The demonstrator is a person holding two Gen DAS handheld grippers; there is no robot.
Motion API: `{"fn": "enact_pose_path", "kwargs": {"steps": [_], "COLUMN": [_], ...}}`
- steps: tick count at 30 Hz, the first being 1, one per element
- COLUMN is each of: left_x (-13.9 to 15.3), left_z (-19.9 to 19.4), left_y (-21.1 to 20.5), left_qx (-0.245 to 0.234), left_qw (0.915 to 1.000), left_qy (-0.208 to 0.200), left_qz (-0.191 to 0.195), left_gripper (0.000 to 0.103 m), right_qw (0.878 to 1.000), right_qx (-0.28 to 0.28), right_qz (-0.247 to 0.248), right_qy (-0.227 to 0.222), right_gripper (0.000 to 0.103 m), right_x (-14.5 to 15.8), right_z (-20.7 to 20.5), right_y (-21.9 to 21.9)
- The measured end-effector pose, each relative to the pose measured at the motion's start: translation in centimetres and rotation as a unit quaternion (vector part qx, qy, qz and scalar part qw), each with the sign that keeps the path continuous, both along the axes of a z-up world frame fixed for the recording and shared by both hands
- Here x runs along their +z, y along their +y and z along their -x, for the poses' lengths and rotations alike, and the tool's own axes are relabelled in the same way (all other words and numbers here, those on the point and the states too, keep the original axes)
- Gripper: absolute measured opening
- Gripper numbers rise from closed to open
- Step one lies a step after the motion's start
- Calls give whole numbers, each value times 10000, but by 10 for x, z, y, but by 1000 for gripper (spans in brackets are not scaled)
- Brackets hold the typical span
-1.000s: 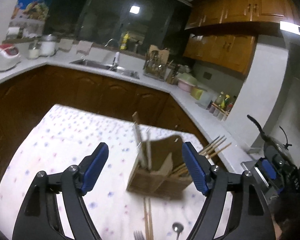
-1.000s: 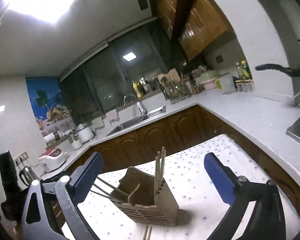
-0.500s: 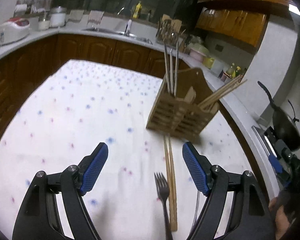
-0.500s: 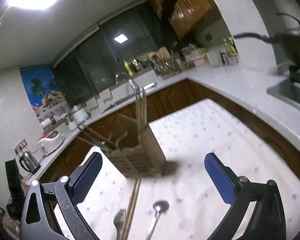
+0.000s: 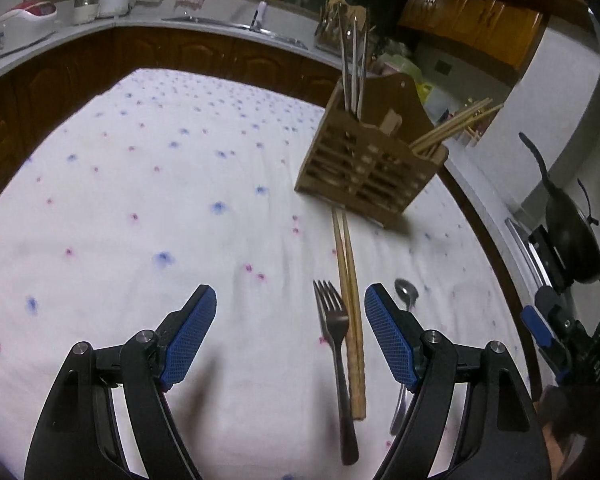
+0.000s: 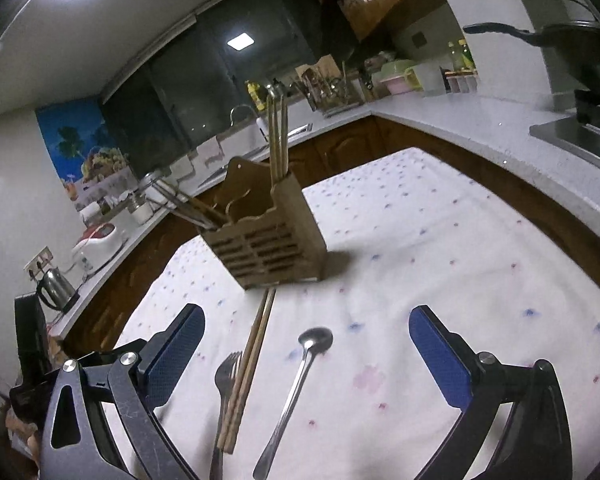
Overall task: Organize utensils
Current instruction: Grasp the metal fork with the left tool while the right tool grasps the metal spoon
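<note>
A wooden utensil holder stands on the dotted white tablecloth, with metal utensils and chopsticks standing in it. In front of it lie a pair of wooden chopsticks, a fork and a spoon. My left gripper is open and empty, low over the cloth, with the fork and chopsticks just inside its right finger. My right gripper is open and empty, with the spoon and chopsticks between its fingers.
A grey kitchen counter wraps around the table, with a sink, a dish rack, a rice cooker and a kettle. A black pan sits on the stove at the right.
Both grippers have tilted down and come lower toward the table. The fork, chopsticks and spoon in front of the holder now lie between or beside the fingers. Both stay open.
</note>
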State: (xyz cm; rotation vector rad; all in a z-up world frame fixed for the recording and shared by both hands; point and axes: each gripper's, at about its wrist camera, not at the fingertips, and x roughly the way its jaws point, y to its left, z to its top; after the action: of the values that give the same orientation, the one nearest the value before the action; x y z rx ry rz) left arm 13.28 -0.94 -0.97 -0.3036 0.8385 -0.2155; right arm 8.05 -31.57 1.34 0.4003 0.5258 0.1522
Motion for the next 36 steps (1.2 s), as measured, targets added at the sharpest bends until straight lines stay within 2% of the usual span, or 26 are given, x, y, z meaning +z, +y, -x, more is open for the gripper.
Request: {"fn": "enact_pose_path", "kwargs": {"steps": [11,13,15,16,18,21,24,27,32,36], "left_x": [-15,-19,-24,-28,-34,-46,-54,-54,-55,-58], "left_z": [-11,-15,-20,-22,-27,-34,-40,-43,-54,-60], "left_y": [-15,-19,-24,-27,-32,-38,-43,-46,-51,-56], "left_qx": [-441,-537,-677,-741,-847,-969,-1054,-1113,-1233,-1447], "left_qw": [9986,9978,9964,9955,9938,9907,9883,9878,9859,9818], "left_qy": [292,376,506,583,724,951,1101,1091,1129,1212], "left_qz": [39,32,16,18,35,58,60,25,17,206], "left_gripper": [77,68,62,59,56,49,43,42,34,19], "right_qw": [9983,9977,9968,9961,9947,9924,9900,9869,9826,9802], "right_qx": [375,410,456,481,520,615,695,756,835,909], "right_qz": [20,30,17,-18,-68,-132,-175,-166,-194,-171], "right_qy": [452,548,663,745,881,1058,1218,1413,1646,1751], "right_gripper": [100,95,83,80,69,57,50,45,38,29], "right_x": [-21,-25,-29,-31,-36,-44,-51,-61,-75,-83], "right_z": [-16,-20,-25,-29,-36,-45,-53,-61,-73,-83], "right_y": [17,18,19,19,19,19,20,21,24,28]}}
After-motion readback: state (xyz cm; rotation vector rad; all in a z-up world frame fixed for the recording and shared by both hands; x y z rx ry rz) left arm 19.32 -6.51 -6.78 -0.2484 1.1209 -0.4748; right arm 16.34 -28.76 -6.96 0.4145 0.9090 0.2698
